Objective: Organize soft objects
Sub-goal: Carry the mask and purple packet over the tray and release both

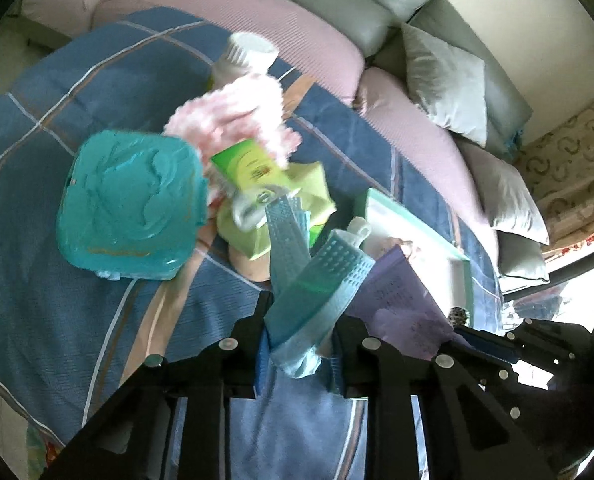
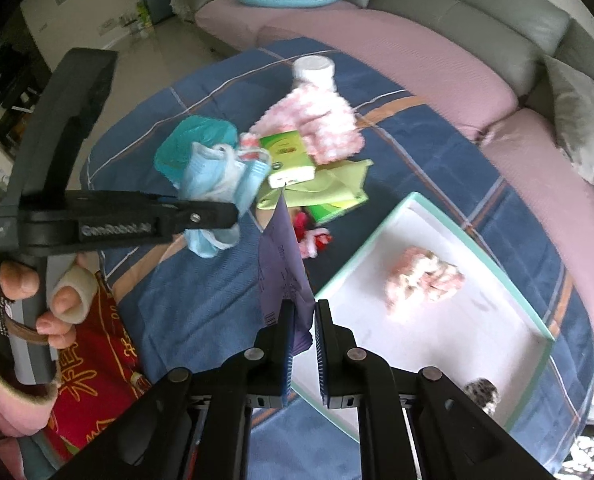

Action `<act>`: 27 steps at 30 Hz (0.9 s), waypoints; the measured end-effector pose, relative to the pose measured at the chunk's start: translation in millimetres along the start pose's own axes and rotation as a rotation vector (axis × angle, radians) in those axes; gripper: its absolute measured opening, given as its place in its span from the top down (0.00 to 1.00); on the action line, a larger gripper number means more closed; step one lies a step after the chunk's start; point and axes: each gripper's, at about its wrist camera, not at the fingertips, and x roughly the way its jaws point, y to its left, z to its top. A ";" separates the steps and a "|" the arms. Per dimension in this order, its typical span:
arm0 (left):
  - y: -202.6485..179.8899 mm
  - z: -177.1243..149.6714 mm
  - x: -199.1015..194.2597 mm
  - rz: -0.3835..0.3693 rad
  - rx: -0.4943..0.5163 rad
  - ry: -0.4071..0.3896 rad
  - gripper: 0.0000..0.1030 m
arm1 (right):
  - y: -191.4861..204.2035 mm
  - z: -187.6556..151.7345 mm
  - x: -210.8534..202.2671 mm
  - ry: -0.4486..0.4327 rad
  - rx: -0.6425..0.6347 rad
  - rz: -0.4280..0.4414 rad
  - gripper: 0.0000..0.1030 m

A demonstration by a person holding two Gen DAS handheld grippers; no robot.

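A long grey leather sofa [image 2: 477, 4] curves along the far side of the room, its seat draped in a pale pink ribbed cover [image 2: 377, 52]. Grey square cushions [image 1: 445, 80] lean against its right end. In front stands a low surface under a blue quilted cloth with tan and white stripes [image 2: 437, 148]. To the far left, the pale tiled floor [image 2: 137, 64] gleams with daylight beside a white cabinet [image 2: 69, 4]. On the right, a plain cream wall [image 1: 537, 20] rises behind the sofa, above a beige patterned rug [image 1: 569, 152].
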 end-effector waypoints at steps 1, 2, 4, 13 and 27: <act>-5.2 1.0 0.7 -0.002 0.007 -0.007 0.75 | -4.0 -2.6 -5.6 -0.007 0.012 -0.010 0.90; -8.5 1.1 -1.9 -0.007 0.014 -0.015 0.75 | -7.1 -3.8 -8.6 -0.011 0.020 -0.018 0.90; -16.8 1.6 -6.9 -0.020 0.032 -0.022 0.75 | -14.1 -7.4 -17.7 -0.022 0.040 -0.036 0.90; -73.7 2.4 -2.9 -0.056 0.171 0.002 0.75 | -59.9 -34.1 -54.0 -0.062 0.186 -0.130 0.90; -159.3 -7.1 72.3 -0.039 0.416 0.148 0.75 | -156.9 -101.1 -71.6 -0.070 0.538 -0.326 0.90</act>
